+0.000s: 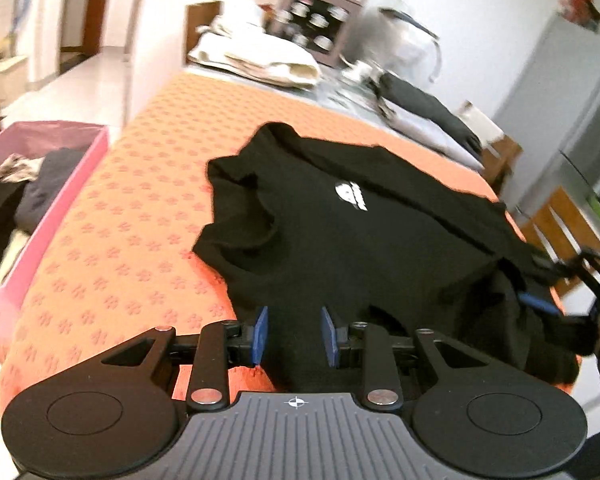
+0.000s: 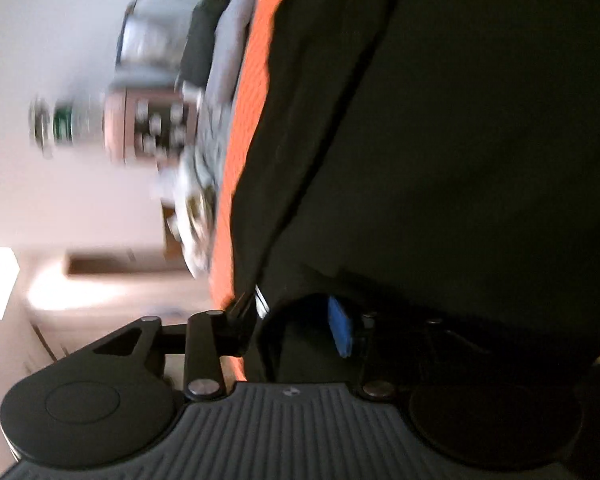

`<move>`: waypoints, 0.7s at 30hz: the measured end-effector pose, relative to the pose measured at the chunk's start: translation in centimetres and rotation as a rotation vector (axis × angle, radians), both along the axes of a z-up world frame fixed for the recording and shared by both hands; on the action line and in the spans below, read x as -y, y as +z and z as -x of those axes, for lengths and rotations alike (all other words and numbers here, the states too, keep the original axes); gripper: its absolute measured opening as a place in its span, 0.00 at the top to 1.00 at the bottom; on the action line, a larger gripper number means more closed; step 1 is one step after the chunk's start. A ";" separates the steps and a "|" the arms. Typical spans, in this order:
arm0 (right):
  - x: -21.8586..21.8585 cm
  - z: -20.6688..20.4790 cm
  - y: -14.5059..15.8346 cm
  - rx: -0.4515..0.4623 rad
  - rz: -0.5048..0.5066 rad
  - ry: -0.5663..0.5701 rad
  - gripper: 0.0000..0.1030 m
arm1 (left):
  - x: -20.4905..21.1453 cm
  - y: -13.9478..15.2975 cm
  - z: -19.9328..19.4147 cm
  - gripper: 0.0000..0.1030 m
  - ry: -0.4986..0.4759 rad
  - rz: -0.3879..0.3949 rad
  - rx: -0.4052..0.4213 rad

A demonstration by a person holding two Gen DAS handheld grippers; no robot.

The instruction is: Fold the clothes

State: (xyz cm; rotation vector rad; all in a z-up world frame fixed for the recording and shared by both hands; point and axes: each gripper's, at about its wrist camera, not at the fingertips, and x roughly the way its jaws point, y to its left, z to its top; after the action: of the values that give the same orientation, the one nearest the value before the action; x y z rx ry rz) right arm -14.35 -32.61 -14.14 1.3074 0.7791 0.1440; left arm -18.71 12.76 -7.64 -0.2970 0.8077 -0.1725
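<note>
Across an orange patterned table cover (image 1: 112, 216) a black shirt (image 1: 340, 240) lies spread, white logo up; the left gripper (image 1: 292, 336) hangs spread at its near hem, pinching nothing; the right gripper (image 2: 300, 328), rolled sideways, has shirt fabric between its fingers, though whether it pinches I cannot tell; a pink laundry basket (image 1: 64, 204) stands left; folded cream cloth (image 1: 260, 58) sits beyond.

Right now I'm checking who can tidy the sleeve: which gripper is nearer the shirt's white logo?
Left. The left gripper faces the white logo from the hem; the right gripper is off at the shirt's far side edge.
</note>
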 end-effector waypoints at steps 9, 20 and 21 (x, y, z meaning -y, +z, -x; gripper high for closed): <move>-1.2 -2.7 9.1 0.128 0.525 0.561 0.48 | 2.5 1.3 3.1 0.68 0.072 -0.046 0.020; -10.2 -5.7 13.2 0.451 0.959 1.094 0.12 | 4.9 1.7 5.2 0.57 0.140 -0.101 0.024; -10.8 -5.6 13.3 0.476 0.988 1.118 0.07 | 5.0 1.8 5.4 0.56 0.150 -0.106 0.026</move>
State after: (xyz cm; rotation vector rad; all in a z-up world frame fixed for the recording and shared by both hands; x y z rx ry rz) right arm -8.73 -21.79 -0.83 -0.1989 0.9005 0.8092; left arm -24.07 7.79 -5.82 -0.2533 0.7628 0.0073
